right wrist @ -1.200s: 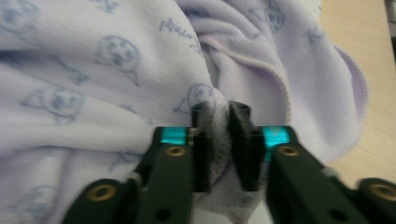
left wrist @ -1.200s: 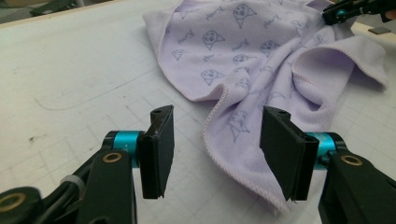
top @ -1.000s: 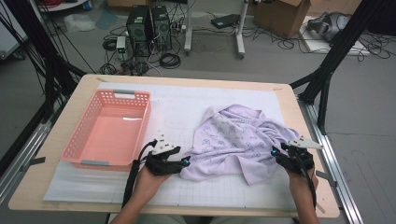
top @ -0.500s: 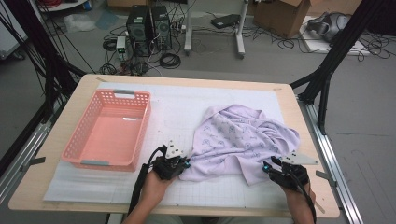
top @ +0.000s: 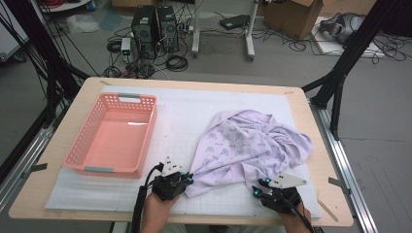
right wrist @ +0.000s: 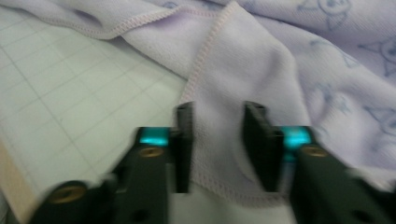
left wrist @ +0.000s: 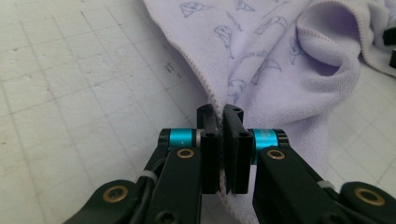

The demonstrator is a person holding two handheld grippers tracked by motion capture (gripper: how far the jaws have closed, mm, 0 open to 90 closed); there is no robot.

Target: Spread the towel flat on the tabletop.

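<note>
A lilac towel point(top: 252, 141) with a small printed pattern lies crumpled on the right half of the white grid mat point(top: 184, 111). At the towel's near left corner, my left gripper point(top: 187, 180) is shut on the stitched hem. In the left gripper view the jaws point(left wrist: 220, 112) pinch the towel's edge point(left wrist: 261, 51). My right gripper point(top: 257, 187) is at the towel's near right corner. In the right gripper view its jaws point(right wrist: 219, 112) stand apart with a towel corner point(right wrist: 243, 70) lying between them; they have just been closing.
A pink plastic basket point(top: 80, 141) stands empty on the left of the mat. The wooden table's near edge point(top: 97, 213) runs just below both hands. Black frame posts stand at both sides of the table.
The left gripper has shut on the towel's near left hem. The right hand has moved left and toward the near edge, to the towel's corner, and its jaws have narrowed.
</note>
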